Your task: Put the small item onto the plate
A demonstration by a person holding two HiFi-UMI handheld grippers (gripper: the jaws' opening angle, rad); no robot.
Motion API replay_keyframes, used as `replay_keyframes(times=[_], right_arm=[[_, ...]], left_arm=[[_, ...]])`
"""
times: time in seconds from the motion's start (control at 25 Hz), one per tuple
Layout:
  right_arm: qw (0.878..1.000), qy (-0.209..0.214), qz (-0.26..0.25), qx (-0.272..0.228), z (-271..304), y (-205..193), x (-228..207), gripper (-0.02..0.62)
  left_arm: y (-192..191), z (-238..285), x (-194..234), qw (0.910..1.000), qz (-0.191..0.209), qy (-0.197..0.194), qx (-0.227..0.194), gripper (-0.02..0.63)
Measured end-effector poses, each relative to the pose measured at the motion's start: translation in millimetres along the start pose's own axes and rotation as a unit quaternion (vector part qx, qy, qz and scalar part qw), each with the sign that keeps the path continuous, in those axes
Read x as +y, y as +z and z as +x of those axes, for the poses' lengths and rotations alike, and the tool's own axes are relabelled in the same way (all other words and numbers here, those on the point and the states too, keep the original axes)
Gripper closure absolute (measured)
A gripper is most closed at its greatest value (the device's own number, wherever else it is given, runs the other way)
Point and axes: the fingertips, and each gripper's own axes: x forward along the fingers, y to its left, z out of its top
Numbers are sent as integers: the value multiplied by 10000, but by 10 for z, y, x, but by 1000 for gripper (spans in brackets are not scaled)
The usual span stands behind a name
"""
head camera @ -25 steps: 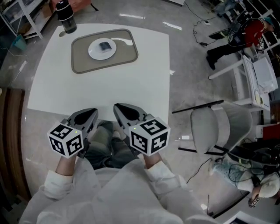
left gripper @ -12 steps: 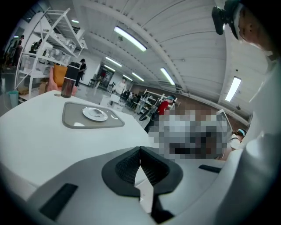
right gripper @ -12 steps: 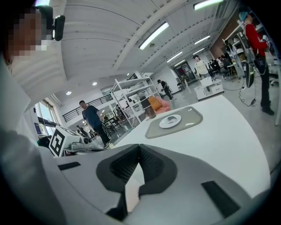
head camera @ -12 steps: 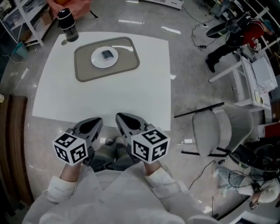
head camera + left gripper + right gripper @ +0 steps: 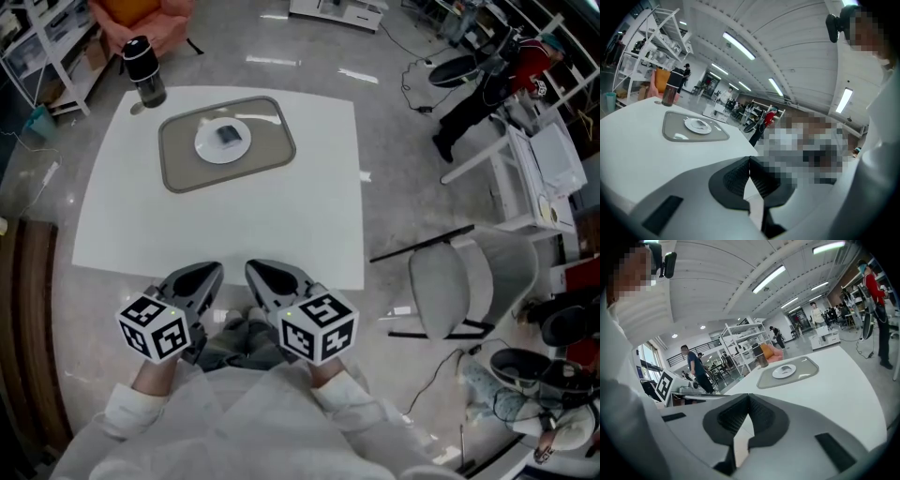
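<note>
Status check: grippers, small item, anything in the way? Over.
Left hand-held gripper shut, empty. Right hand-held gripper shut, empty. Small item on plate, far side of table. Dark bottle stands off the mat, not obstructing.

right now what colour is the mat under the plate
Greyish tan mat, clearest in head view.

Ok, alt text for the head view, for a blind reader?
A small dark item lies on a white plate on a grey mat at the far side of a white table, a dark bottle nearby. The left gripper and right gripper, both shut and empty, are held side by side at the near edge.
</note>
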Motion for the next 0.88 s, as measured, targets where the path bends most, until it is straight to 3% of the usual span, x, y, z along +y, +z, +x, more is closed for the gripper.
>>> replay_keyframes(times=[0.88], right_arm=[[9996, -89, -256, 54, 161, 65, 72, 580]], left_arm=[[64, -48, 106, 9998, -2, -174, 36, 597]])
